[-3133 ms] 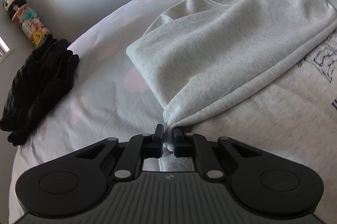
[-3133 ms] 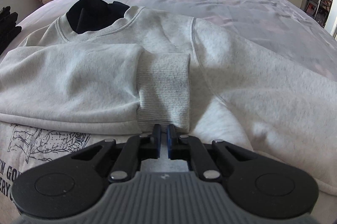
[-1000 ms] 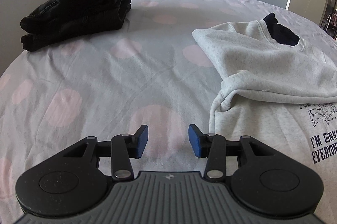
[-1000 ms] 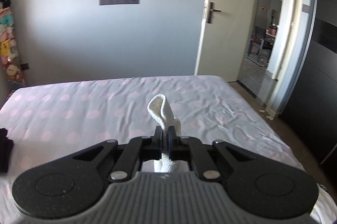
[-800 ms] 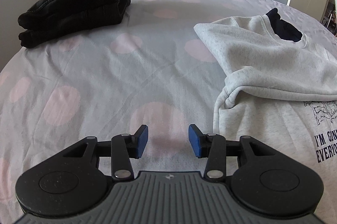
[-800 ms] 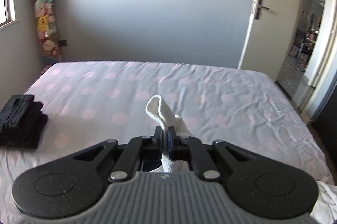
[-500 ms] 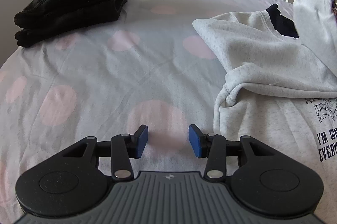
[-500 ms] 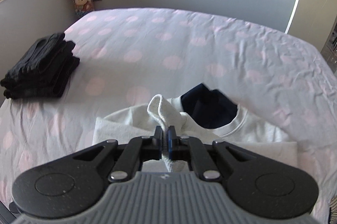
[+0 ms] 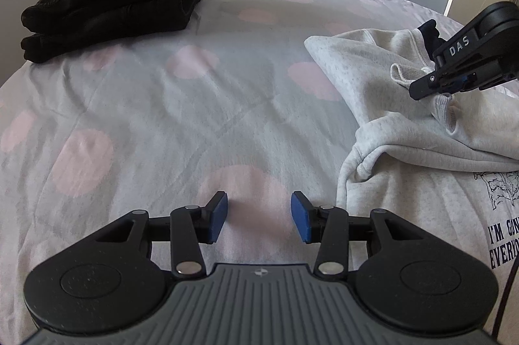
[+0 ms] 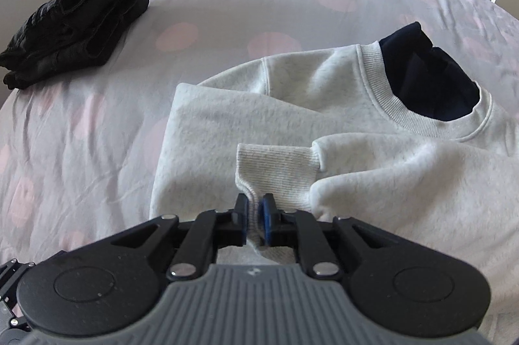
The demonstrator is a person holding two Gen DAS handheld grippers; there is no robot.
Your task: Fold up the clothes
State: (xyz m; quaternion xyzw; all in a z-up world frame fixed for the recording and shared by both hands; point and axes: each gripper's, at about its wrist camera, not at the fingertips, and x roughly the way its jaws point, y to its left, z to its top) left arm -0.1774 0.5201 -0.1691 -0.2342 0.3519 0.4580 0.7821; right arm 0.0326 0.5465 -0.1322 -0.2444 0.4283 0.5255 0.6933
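Pinching the sleeve cuff (image 10: 275,165), the right tongs (image 10: 254,223) are laying it across the sweatshirt (image 10: 227,117); flat, square placement seems best, while the left tongs (image 9: 258,216) are hovering released over the bed (image 9: 162,117).

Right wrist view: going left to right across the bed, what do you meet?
Folded stack of black clothes → pink-dotted white bedsheet → ribbed sleeve cuff of the light grey sweatshirt, pinched in the right gripper → dark navy lining inside the collar.
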